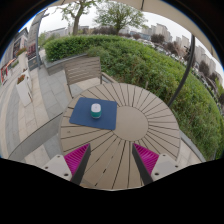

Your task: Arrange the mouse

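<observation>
Mouse (pixel 96 109) — small, pale w/ a teal-ish underside or base, sitting on dark blue mat (pixel 93 113), approx. centre of it. Mat itself lies on round slatted wooden table (pixel 135 125), toward the table's far-left part as seen from the tool. Chair (pixel 84 73) just beyond the mat, hedge (pixel 130 60) behind that.

Gripper (pixel 112 160) — wide open, nothing between the pads, nothing held. Left pad (pixel 76 157) and right pad (pixel 147 157) both hovering low over near edge of table, well apart from each other.

Key relation: mouse is ahead of the fingers and off to the left of the midline — roughly in line w/ the left finger, not w/ the gap. Well apart from both fingertips; no contact. So next move prob. needs a forward reach plus a leftward shift to bring the gap over the mouse.

Long axis of mouse: can't tell — too small here, reads as a near-round blob. Wrist angle for the grasp to be judged closer in.

Only one tool in play, so no question of nearer hand. Task looks not yet begun — mouse untouched on mat.
</observation>
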{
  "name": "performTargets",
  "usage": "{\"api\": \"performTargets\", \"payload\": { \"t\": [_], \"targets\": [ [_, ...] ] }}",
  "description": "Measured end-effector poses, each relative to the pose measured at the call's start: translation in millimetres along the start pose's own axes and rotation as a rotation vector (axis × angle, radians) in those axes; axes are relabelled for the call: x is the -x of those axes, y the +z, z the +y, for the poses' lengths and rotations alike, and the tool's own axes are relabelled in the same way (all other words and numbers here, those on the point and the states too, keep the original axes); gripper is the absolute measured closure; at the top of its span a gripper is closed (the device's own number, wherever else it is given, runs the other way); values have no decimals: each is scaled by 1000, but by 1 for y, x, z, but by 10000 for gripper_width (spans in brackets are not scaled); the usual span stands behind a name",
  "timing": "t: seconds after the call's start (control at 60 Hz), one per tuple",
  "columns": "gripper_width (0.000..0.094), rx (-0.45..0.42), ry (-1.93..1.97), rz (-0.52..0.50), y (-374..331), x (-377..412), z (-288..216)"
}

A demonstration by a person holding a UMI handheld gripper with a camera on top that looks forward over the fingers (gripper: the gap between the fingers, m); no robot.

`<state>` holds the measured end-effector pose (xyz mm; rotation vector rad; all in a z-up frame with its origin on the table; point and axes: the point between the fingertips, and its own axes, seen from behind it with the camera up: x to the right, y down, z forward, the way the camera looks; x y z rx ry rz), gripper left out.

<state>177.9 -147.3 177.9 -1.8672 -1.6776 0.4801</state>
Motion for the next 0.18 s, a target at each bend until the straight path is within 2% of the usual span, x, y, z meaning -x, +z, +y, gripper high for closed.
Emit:
{"api": "performTargets", "payload": {
  "t": [0.083,0.183],
  "targets": [
    [81,3,9,28,1,-8,6],
    [83,6,25,7,-3,0,11]
  ]
}}
